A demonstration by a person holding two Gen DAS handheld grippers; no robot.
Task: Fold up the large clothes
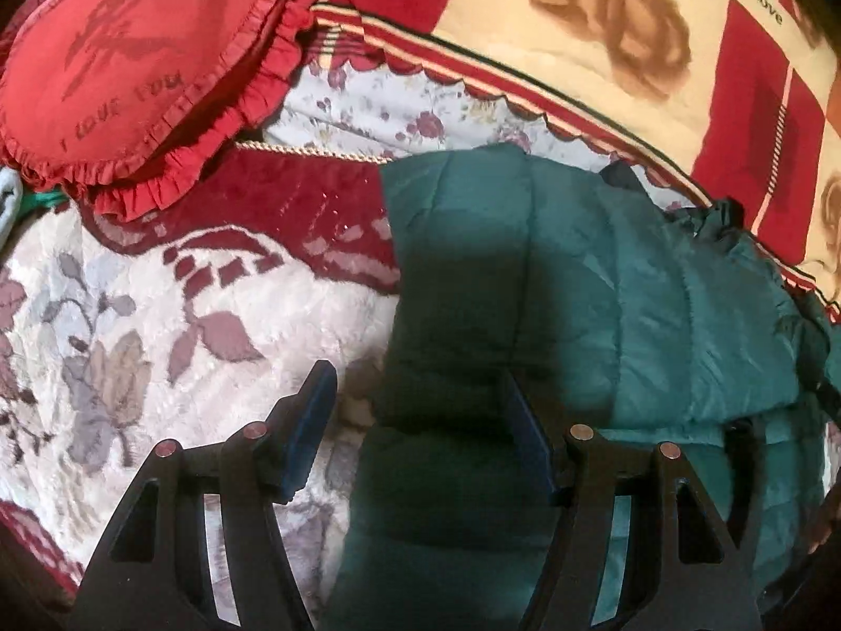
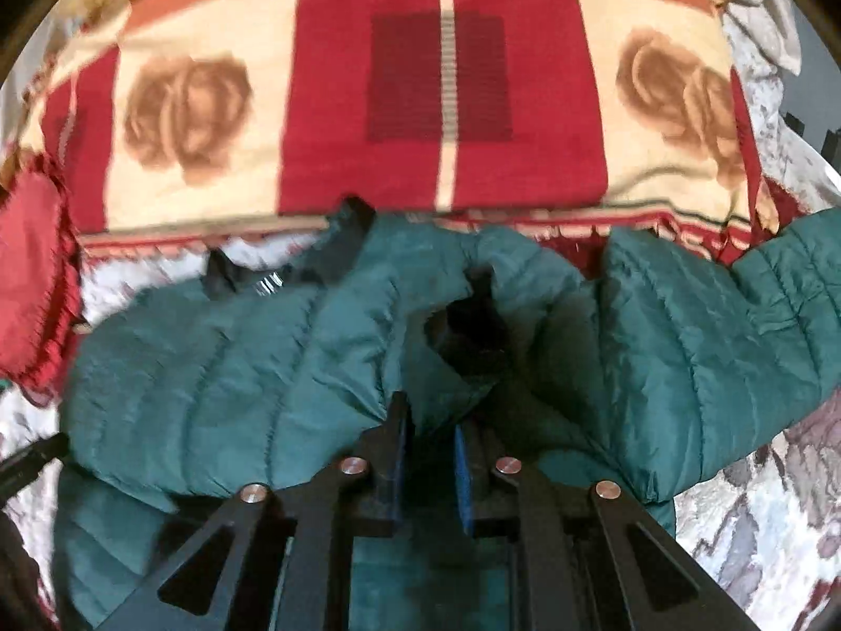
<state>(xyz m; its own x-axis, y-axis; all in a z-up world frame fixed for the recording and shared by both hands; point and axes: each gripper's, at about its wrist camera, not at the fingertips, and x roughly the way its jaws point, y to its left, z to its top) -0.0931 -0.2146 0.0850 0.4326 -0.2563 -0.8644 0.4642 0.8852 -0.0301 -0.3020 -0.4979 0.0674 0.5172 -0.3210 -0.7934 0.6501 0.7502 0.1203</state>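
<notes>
Black linkage arms and blue-padded fingers fill the bottom of both views. On the right gripper the fingers are drawn close together and pinch a fold of the dark green quilted puffer jacket, which bunches up between the pads. The left gripper has its fingers roughly half spread and gripping nothing; one pad hangs over the white plush bedspread with grey and maroon flowers, the other over the jacket's edge.

The jacket lies across the bed, its far side up against the folded red and cream blanket with brown roses along the bed's far edge.

Only the left view shows the red frilled cushion with lettering in full, at the bed's far left corner; the right view catches just its frilled edge. Only the right view shows the dark opening in the bunched fabric beyond the fingers, and a jacket sleeve stretching toward the bed's right edge.
</notes>
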